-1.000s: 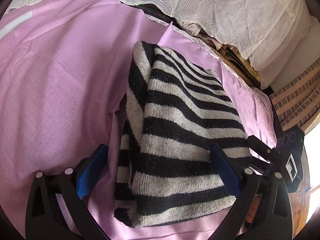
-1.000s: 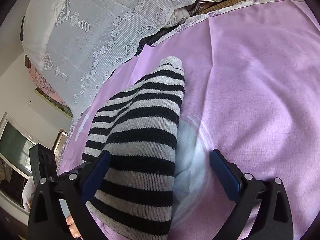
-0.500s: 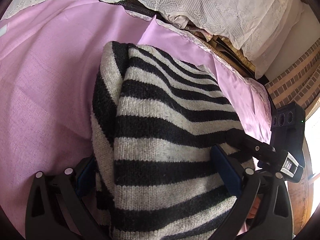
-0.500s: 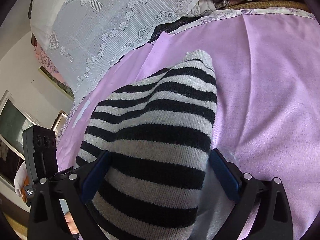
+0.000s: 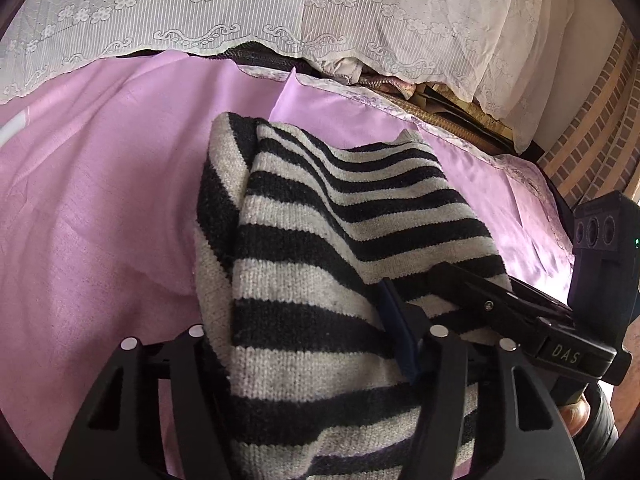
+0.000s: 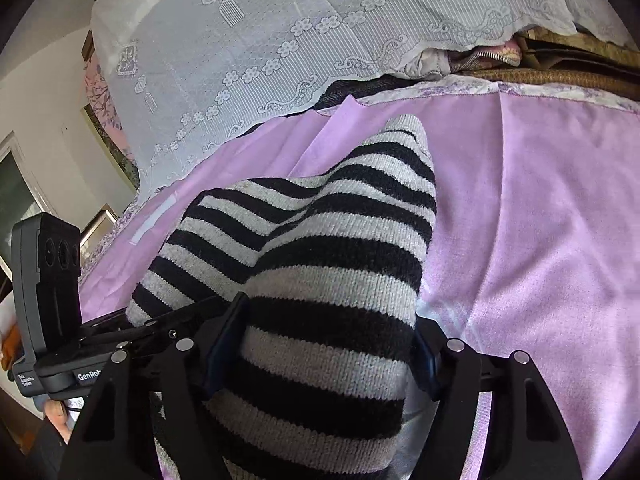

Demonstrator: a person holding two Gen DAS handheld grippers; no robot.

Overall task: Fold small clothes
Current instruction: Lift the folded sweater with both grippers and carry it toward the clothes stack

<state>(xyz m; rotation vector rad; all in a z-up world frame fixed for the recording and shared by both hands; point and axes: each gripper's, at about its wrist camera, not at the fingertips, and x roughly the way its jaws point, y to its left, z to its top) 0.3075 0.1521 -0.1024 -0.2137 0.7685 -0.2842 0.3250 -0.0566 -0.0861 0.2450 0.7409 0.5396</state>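
A folded black-and-grey striped knit garment (image 5: 320,264) lies on a pink sheet (image 5: 100,200) and fills the lower middle of both views. My left gripper (image 5: 304,344) is shut on its near end, the jaws pressed into the thick fold. My right gripper (image 6: 324,344) is shut on the same near end of the striped garment (image 6: 320,264), from the other side. The right gripper's body (image 5: 560,320) shows at the right of the left wrist view. The left gripper's body (image 6: 52,300) shows at the left of the right wrist view. The garment's far end rests on the sheet.
The pink sheet (image 6: 540,220) covers the bed. A white lace cover (image 5: 280,12) drapes over piled bedding along the far edge. A brick wall (image 5: 596,132) stands at the right. A window and white wall (image 6: 32,160) are at the left in the right wrist view.
Both grippers moved in over the garment's near end and closed on it. The jaws were wide open a second ago. The garment's near end now bunches up between them.
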